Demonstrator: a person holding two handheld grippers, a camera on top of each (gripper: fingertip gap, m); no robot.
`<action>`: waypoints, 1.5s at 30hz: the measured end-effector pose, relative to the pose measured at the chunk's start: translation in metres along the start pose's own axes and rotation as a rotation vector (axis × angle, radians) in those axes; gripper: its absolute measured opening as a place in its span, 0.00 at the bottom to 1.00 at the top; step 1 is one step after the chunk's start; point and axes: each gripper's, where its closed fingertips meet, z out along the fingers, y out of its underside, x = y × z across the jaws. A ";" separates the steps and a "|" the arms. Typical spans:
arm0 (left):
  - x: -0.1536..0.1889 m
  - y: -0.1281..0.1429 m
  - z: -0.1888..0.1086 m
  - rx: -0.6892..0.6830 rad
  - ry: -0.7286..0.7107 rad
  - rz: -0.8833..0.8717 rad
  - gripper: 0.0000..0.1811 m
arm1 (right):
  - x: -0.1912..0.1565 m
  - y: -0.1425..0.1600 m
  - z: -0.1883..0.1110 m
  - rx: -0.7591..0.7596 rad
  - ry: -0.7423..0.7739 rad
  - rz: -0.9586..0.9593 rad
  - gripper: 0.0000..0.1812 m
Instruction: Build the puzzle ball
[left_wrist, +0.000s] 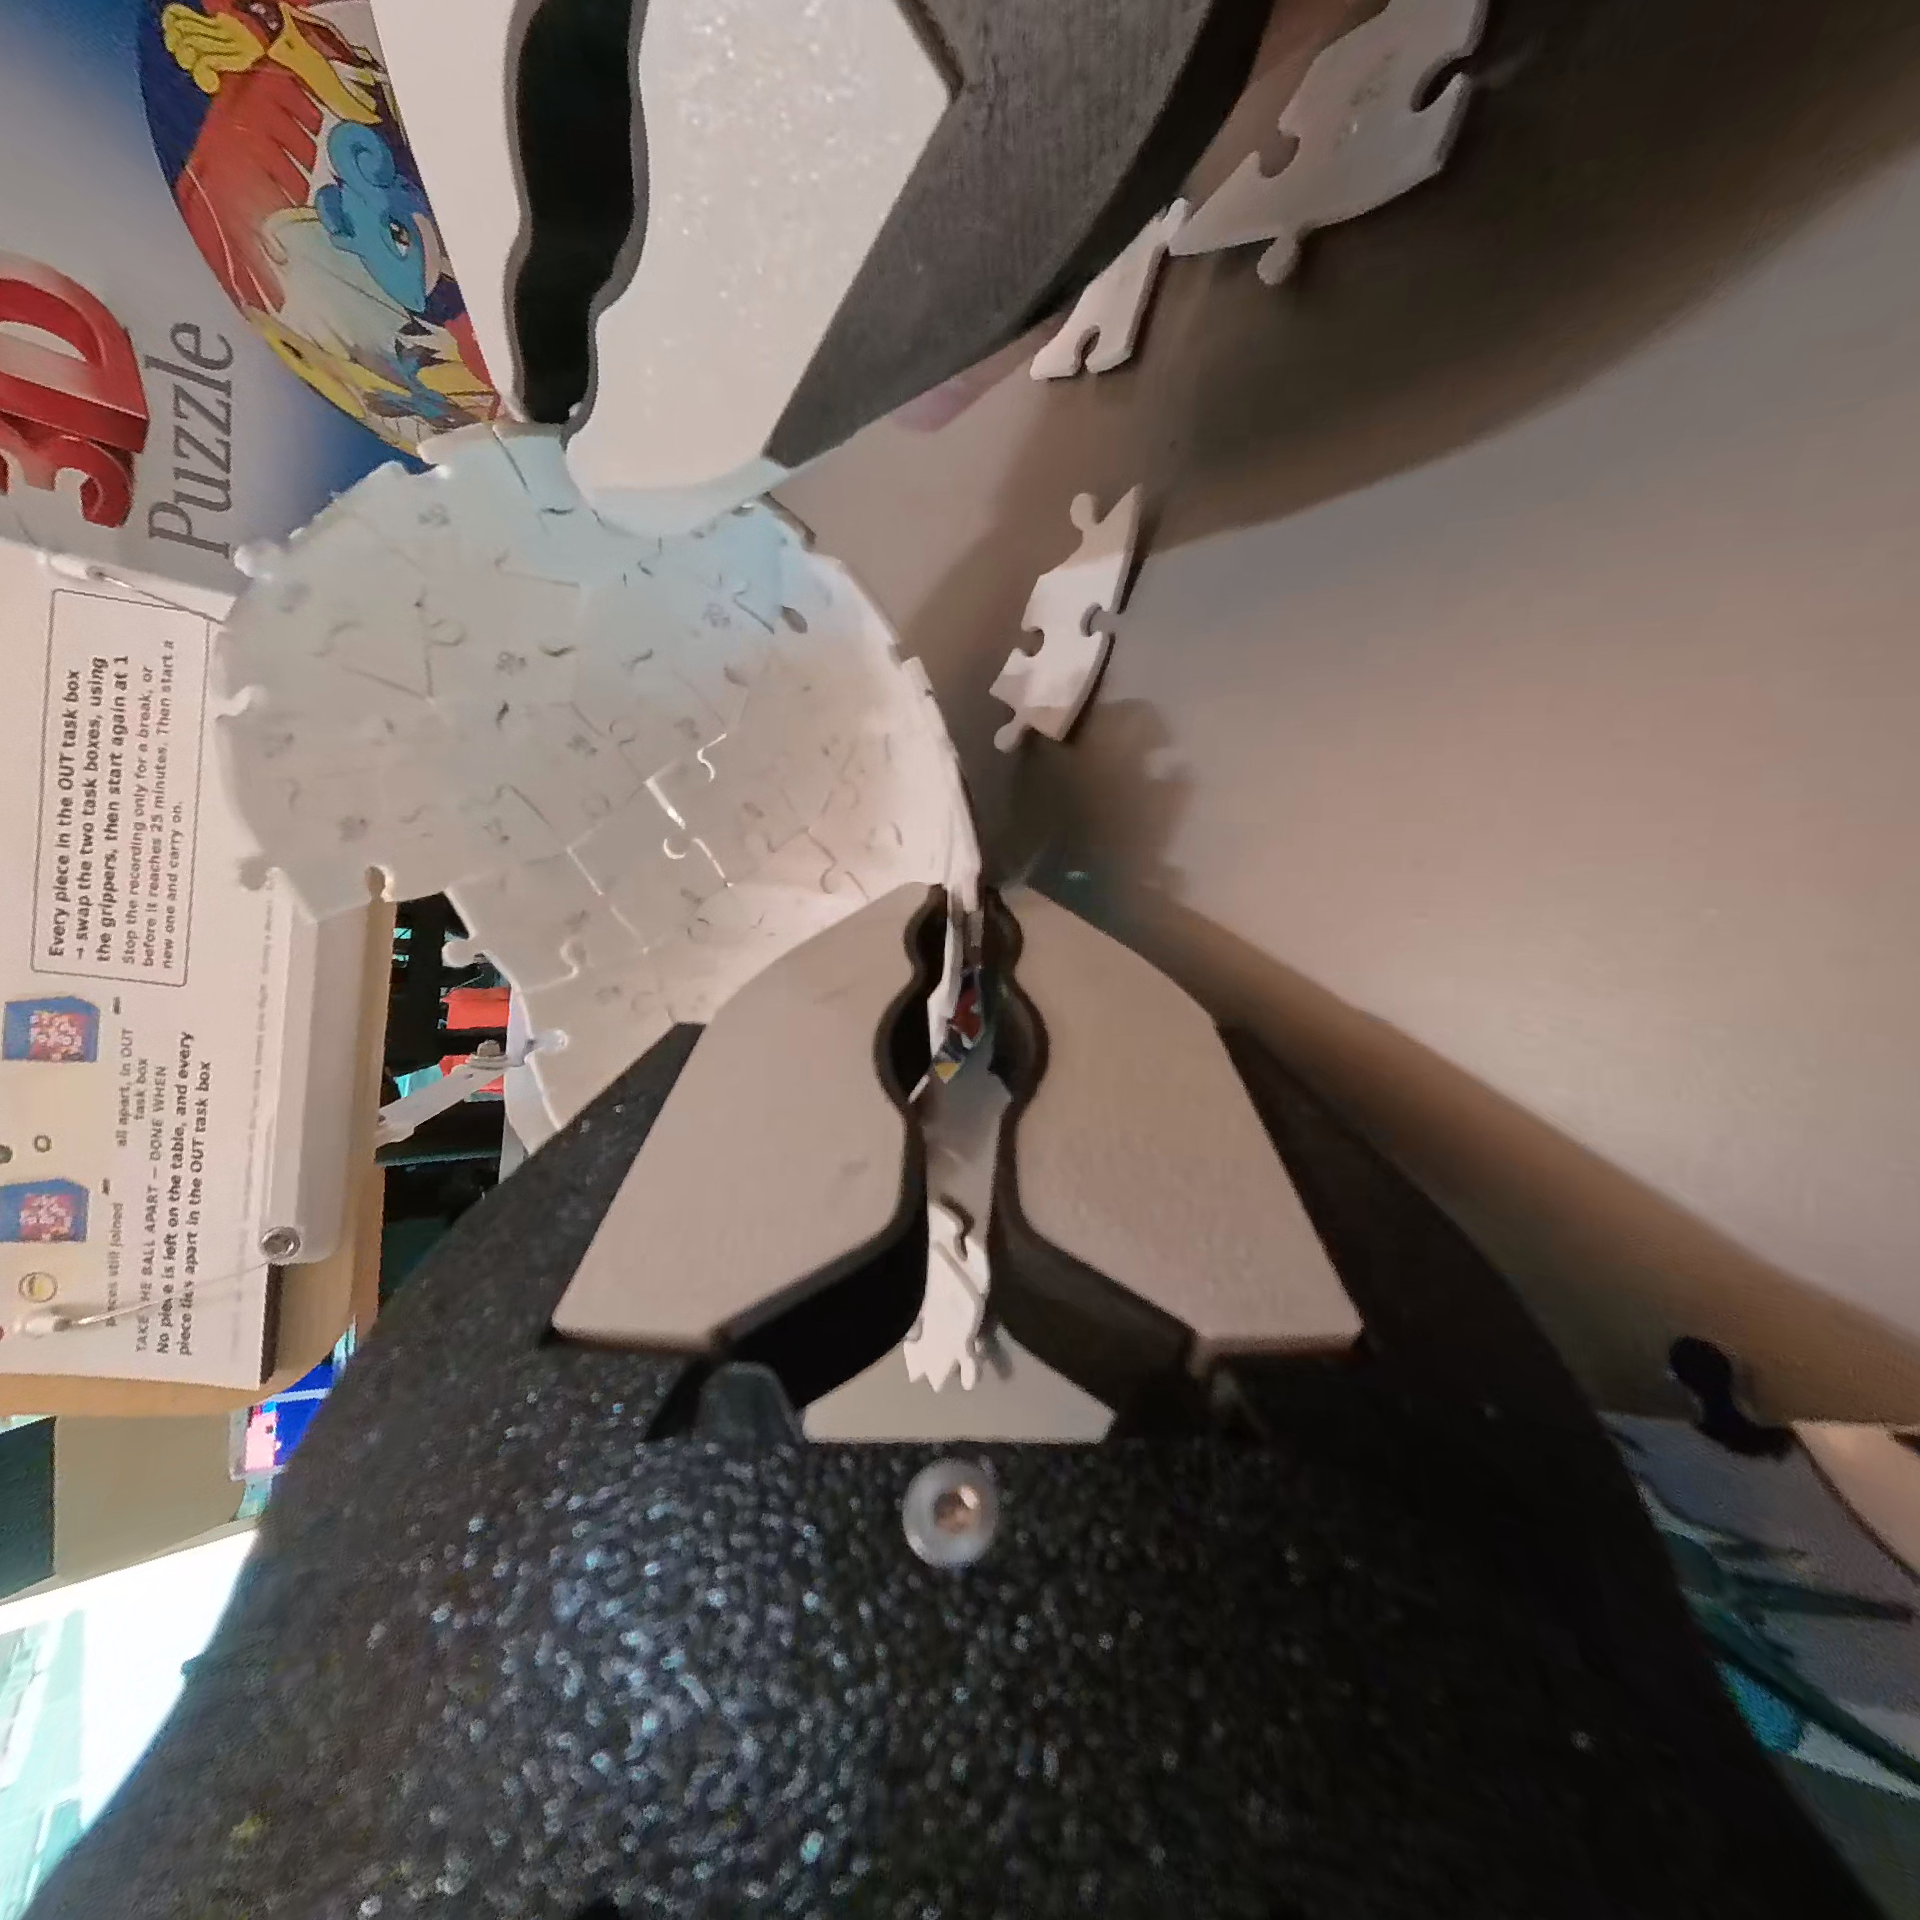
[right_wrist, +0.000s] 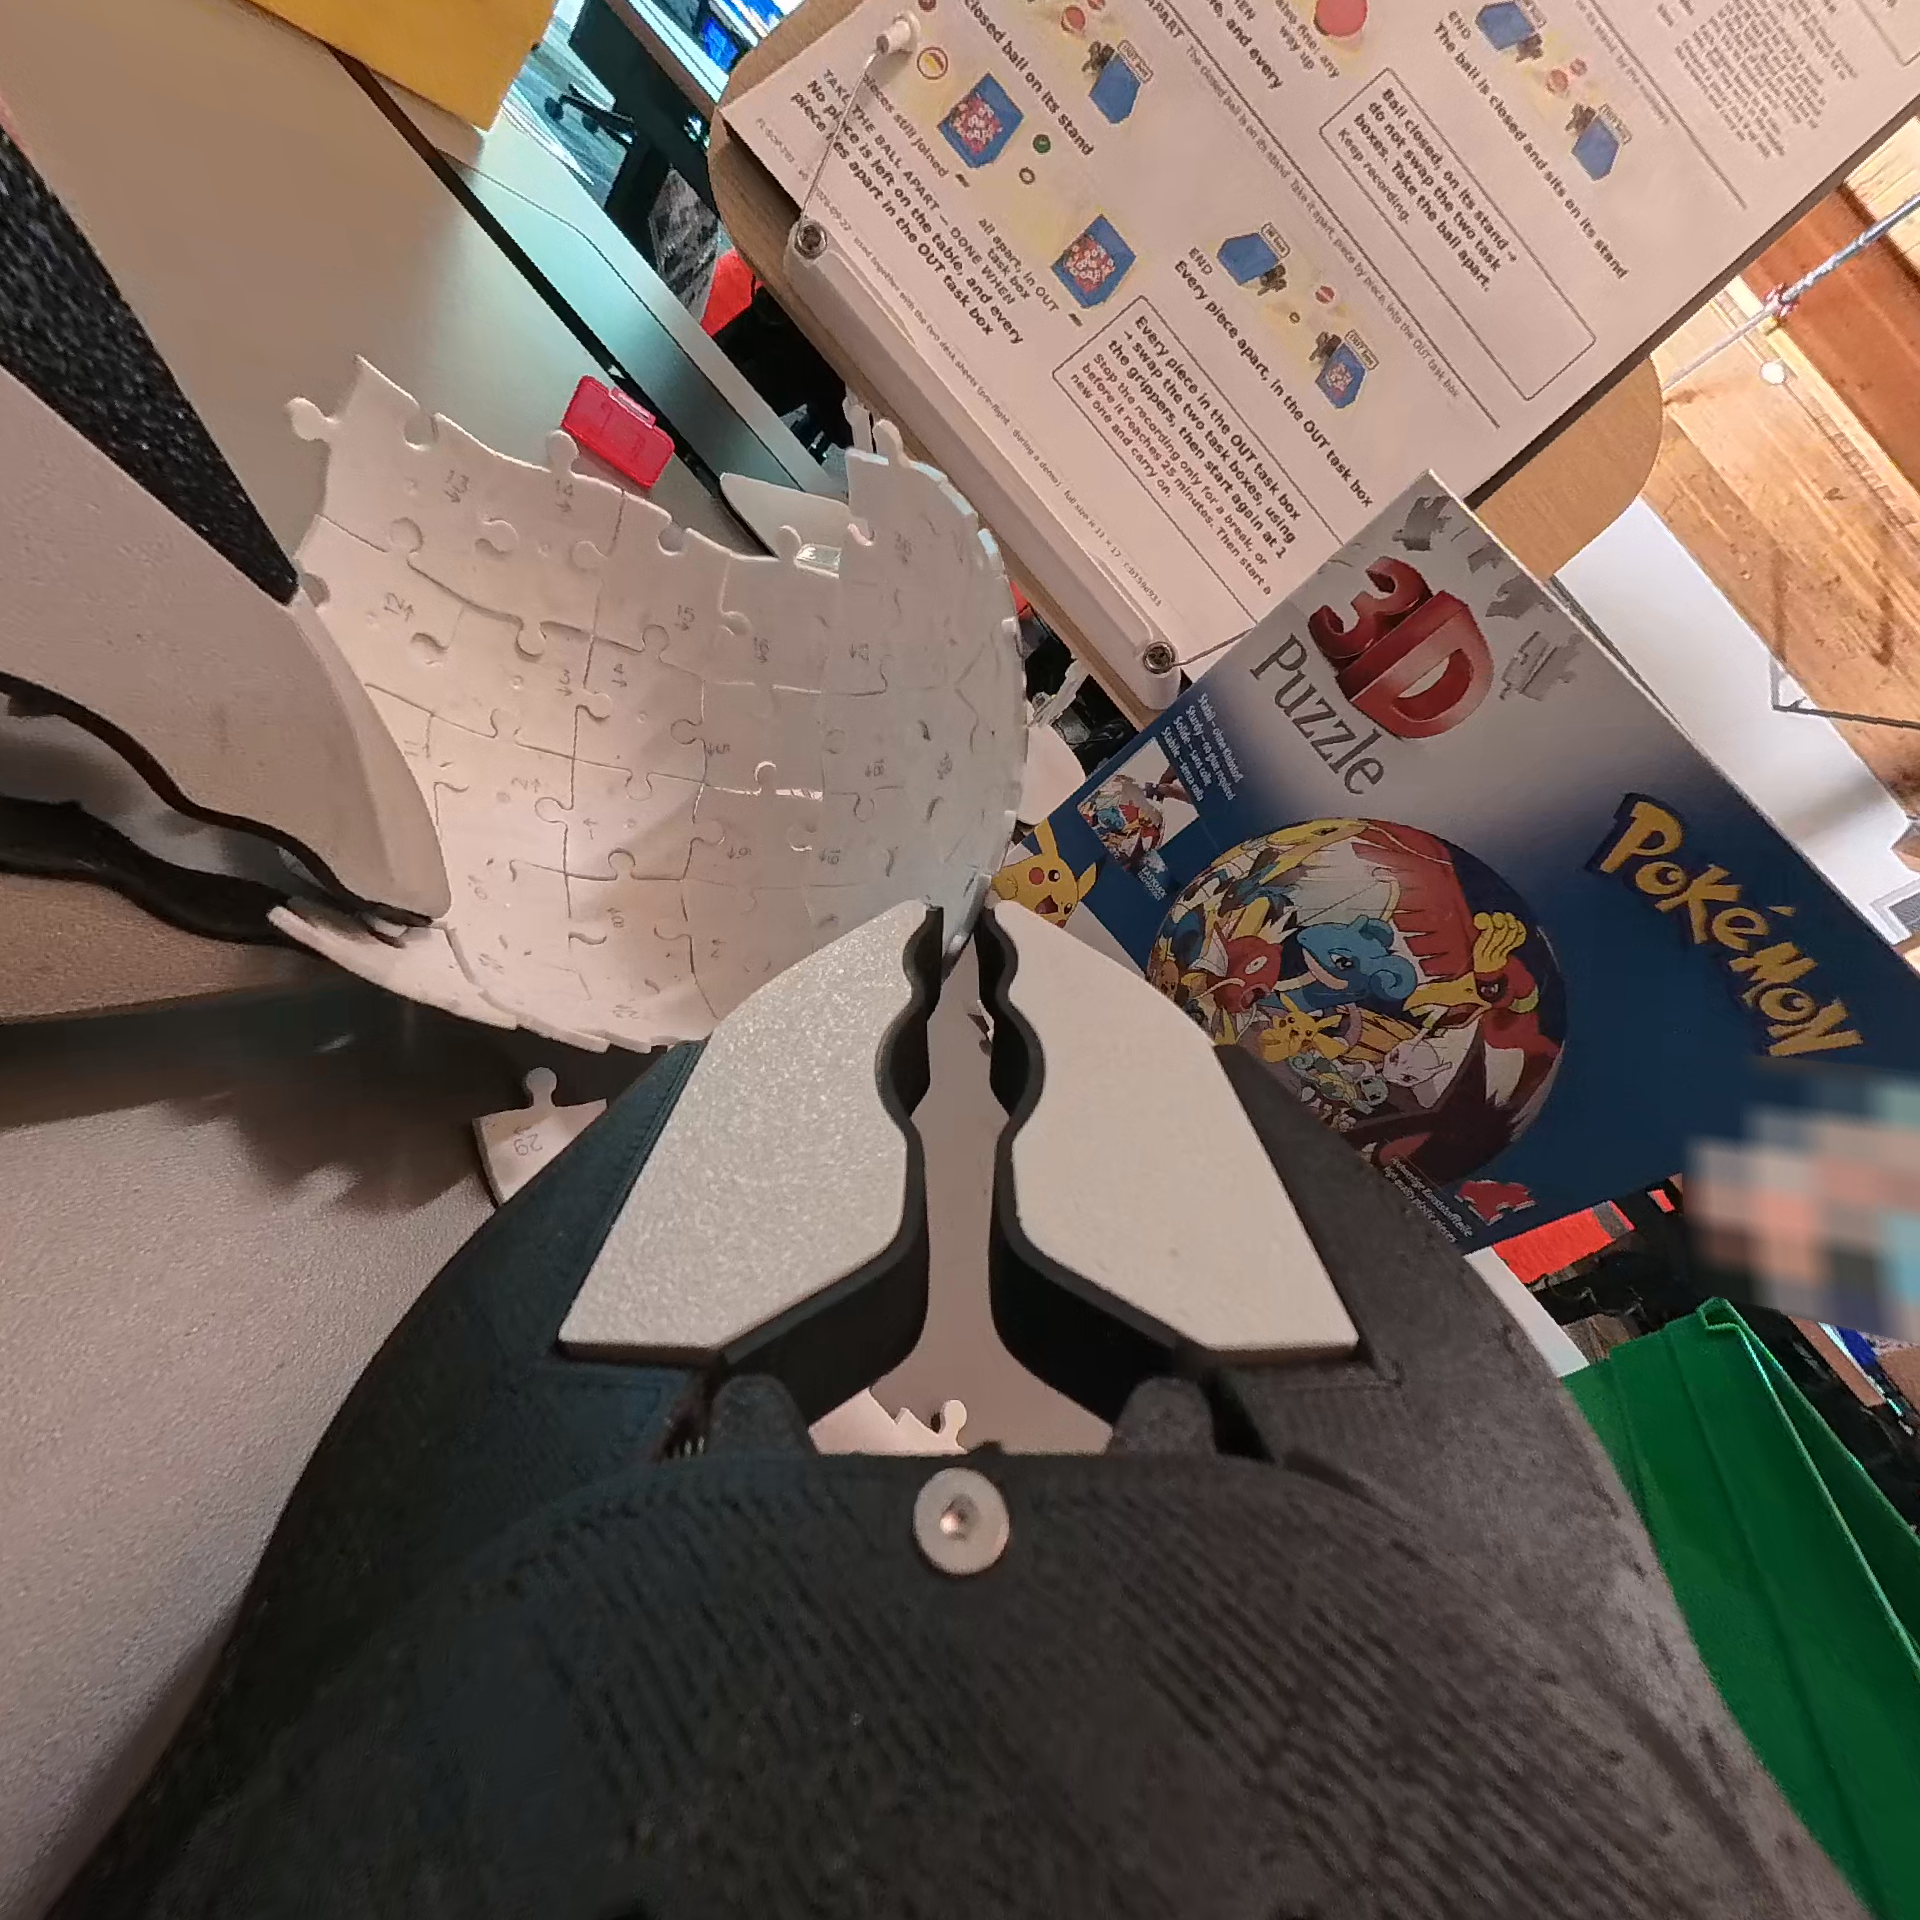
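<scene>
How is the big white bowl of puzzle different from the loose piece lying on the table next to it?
The bowl is many pieces locked together; the loose piece is just one. The bowl curves and is held up, both tongs, left and right, pinching its rim; the loose piece lies on the table, untouched. Both show white backs.

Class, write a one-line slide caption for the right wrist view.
Both grippers pinch the rim of a half-built white puzzle ball before its box.
</scene>
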 end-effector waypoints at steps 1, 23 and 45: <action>0.000 0.000 0.000 0.001 0.001 -0.001 0.03 | 0.000 0.000 0.000 0.001 0.001 0.000 0.04; 0.000 -0.012 -0.005 0.094 -0.033 0.048 0.11 | 0.002 0.001 0.000 -0.002 0.013 -0.002 0.03; 0.001 -0.026 -0.013 0.166 -0.032 0.076 0.01 | 0.002 0.002 0.000 -0.010 0.016 -0.009 0.04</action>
